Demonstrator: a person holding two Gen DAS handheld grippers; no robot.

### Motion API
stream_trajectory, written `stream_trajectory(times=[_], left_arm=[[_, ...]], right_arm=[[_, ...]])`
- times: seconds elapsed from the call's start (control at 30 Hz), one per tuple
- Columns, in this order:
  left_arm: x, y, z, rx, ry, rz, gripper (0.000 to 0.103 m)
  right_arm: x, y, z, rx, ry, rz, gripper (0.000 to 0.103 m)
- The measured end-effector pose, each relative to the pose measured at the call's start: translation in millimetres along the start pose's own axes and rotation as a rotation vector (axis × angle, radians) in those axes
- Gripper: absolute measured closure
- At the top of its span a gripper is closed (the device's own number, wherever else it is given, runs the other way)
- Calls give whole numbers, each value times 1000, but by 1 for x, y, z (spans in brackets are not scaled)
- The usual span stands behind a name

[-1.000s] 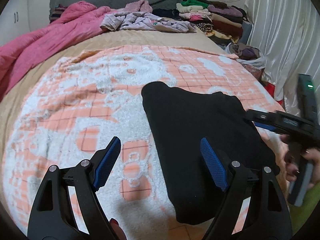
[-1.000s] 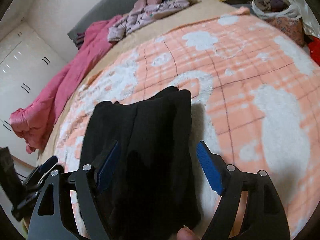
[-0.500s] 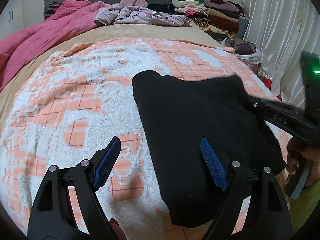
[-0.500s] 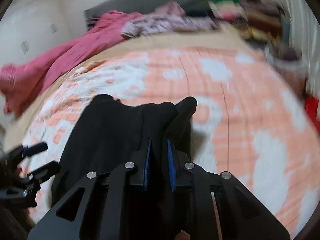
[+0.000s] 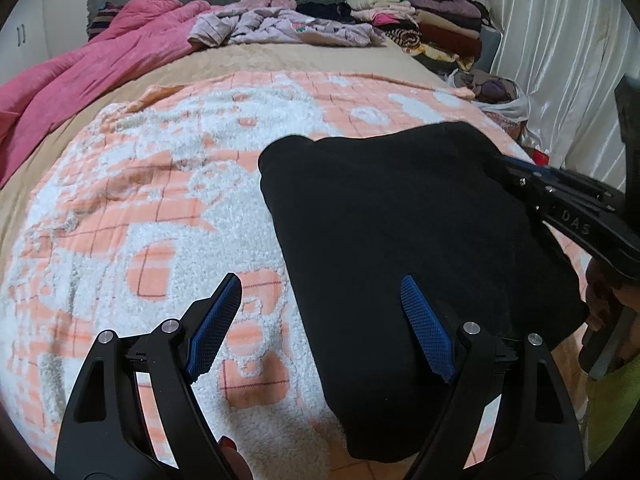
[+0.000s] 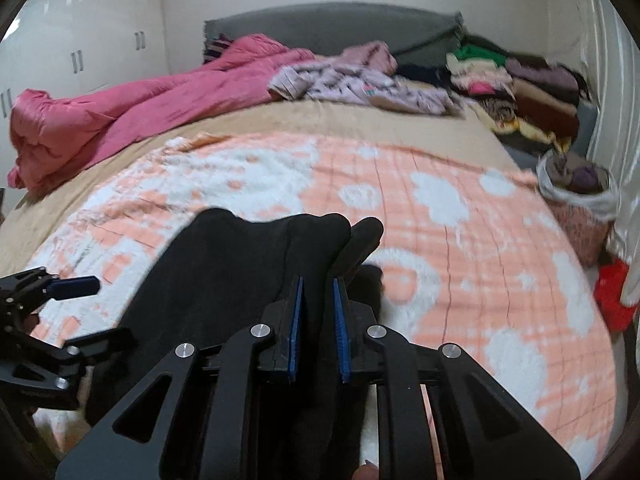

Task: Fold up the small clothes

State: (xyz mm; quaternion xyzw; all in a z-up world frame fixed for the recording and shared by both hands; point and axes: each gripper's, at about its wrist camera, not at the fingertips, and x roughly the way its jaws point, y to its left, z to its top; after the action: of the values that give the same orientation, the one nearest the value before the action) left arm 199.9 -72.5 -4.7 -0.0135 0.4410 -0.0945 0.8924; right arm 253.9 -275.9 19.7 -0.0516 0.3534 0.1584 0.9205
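Two grippers are in my feeds, both over the bed. My right gripper [image 6: 318,312] has just been closing and now pinches a bunched fold of the black garment [image 5: 400,216] between its blue pads [image 6: 296,328] — cloth fills the narrow gap, and I can see it rising in a hump ahead of the fingertips. From the left wrist camera the same gripper comes in from the right edge, biting the garment's far right side, with a hand [image 5: 608,300] behind it.

My left gripper [image 5: 320,324] hangs spread wide, nothing between its fingers; one finger sits above the fuzzy blanket, the other above the garment's near part. I cannot tell whether either finger touches the fabric.

The garment lies on the peach-and-white checked blanket [image 5: 160,208], toward its right side, mostly flat with a rounded corner pointing up the bed. Farther back I see a pink quilt [image 6: 140,108] along the left, a loose lilac garment [image 6: 360,84] near the grey headboard [image 6: 332,28] — and stacked folded clothes [image 5: 424,20] at the far right by the white curtain [image 5: 560,48].
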Motion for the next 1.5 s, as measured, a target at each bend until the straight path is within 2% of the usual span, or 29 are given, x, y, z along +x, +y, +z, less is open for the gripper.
stream_trajectory(times=[0.07, 0.13, 0.23, 0.37, 0.47, 0.53, 0.6, 0.73, 0.77, 0.83, 0.9, 1.07, 1.1, 1.13, 1.17, 1.2, 1.27, 1.4, 1.5], left_arm=[[4, 1, -2, -1, 11, -9, 29], [7, 1, -3, -1, 16, -5, 22], [11, 0, -4, 0, 27, -7, 22], [13, -2, -6, 7, 30, -2, 22], [11, -2, -8, 0, 34, -8, 22], [8, -3, -9, -4, 37, -25, 22], [5, -4, -10, -4, 38, -36, 22], [-2, -6, -15, -20, 43, -79, 22], [-4, -9, -18, -18, 44, -85, 22], [-5, -11, -22, -14, 45, -89, 22], [-4, -12, -25, -18, 48, -89, 22], [-2, -8, -30, -52, 50, -102, 22], [-2, -7, -31, -56, 50, -105, 22], [-2, -7, -31, -63, 52, -108, 22], [-2, -6, -31, -68, 53, -113, 26], [-3, -6, -31, -74, 53, -122, 29], [-8, -8, -29, -76, 48, -130, 36], [-14, -16, -28, -48, 36, -121, 37], [-10, -23, -30, -27, 50, -116, 36]], right_arm=[[10, -8, -9, 20, 28, -21, 89], [18, -10, -18, 18, 50, -40, 89], [31, -16, -31, 68, 76, -38, 88], [31, -15, -36, 74, 79, -69, 83], [22, -18, -35, 107, 75, -63, 72], [12, -23, -36, 139, 64, -38, 70], [-4, -30, -40, 198, 46, 16, 56], [-28, -40, -51, 298, 32, 108, 49], [-34, -43, -57, 340, 30, 150, 44], [-41, -44, -64, 389, 35, 213, 42], [-43, -41, -72, 420, 58, 241, 31], [-41, -27, -83, 413, 87, 265, 31], [-38, -25, -85, 409, 98, 259, 34], [-36, -24, -86, 408, 106, 257, 40], [-33, -21, -87, 401, 114, 264, 69], [-32, -18, -86, 393, 112, 275, 75], [-41, -11, -82, 361, 84, 264, 78], [-61, -8, -75, 318, 3, 242, 79], [-59, -9, -79, 268, 13, 177, 79]])
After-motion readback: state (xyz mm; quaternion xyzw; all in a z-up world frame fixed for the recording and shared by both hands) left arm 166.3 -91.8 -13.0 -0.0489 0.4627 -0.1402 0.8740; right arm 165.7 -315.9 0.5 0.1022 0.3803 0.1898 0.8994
